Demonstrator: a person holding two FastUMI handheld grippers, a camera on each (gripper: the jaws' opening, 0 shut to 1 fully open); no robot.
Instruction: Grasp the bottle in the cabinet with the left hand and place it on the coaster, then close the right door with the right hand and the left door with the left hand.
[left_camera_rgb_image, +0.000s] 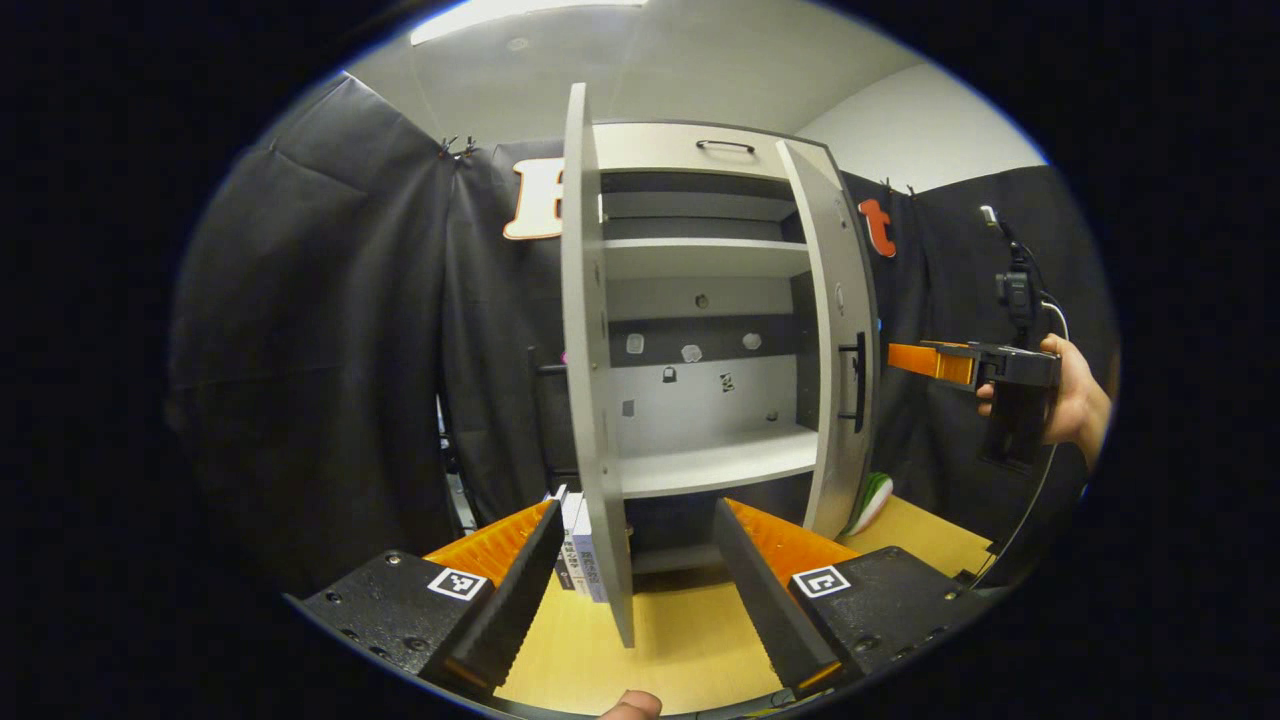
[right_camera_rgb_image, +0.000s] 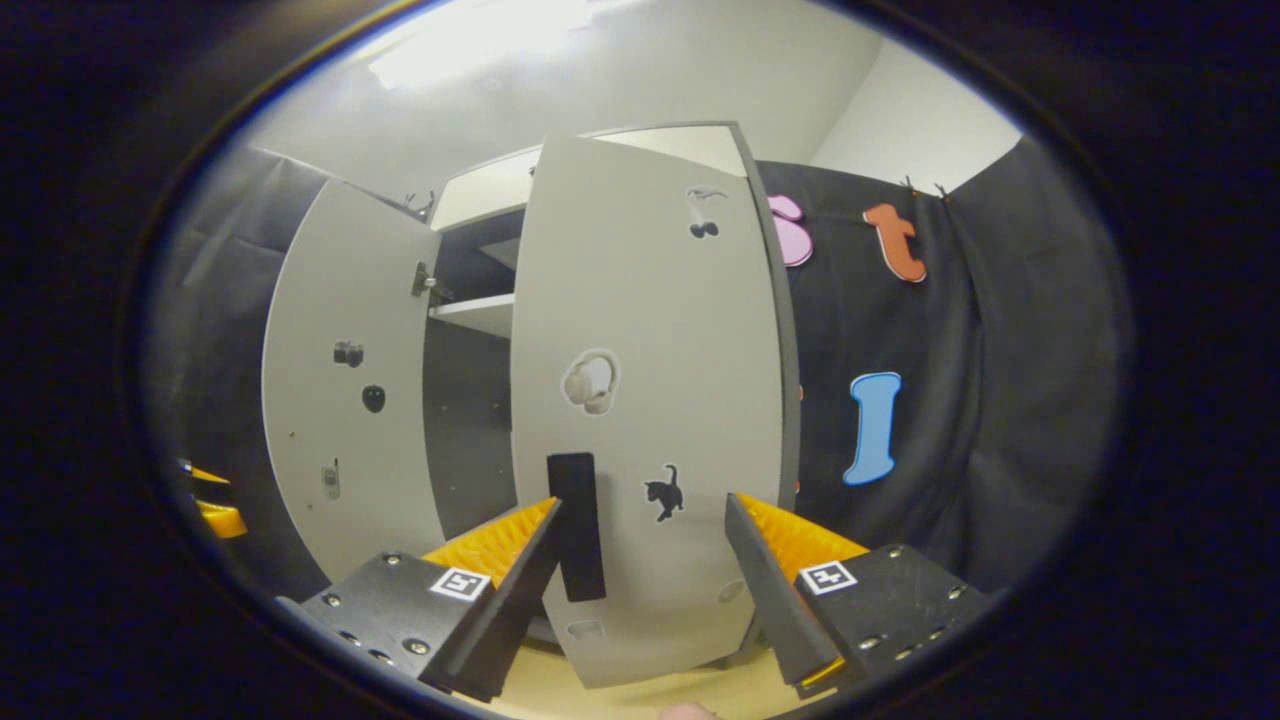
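Cabinet (left_camera_rgb_image: 700, 300) at frame centre, both doors open; left gripper (left_camera_rgb_image: 640, 590) open straddling left door (left_camera_rgb_image: 590, 380) edge; right gripper (left_camera_rgb_image: 925, 360) at right.

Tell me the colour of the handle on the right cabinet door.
Black. The handle shows best in the right gripper view, a vertical bar on the pale grey right door.
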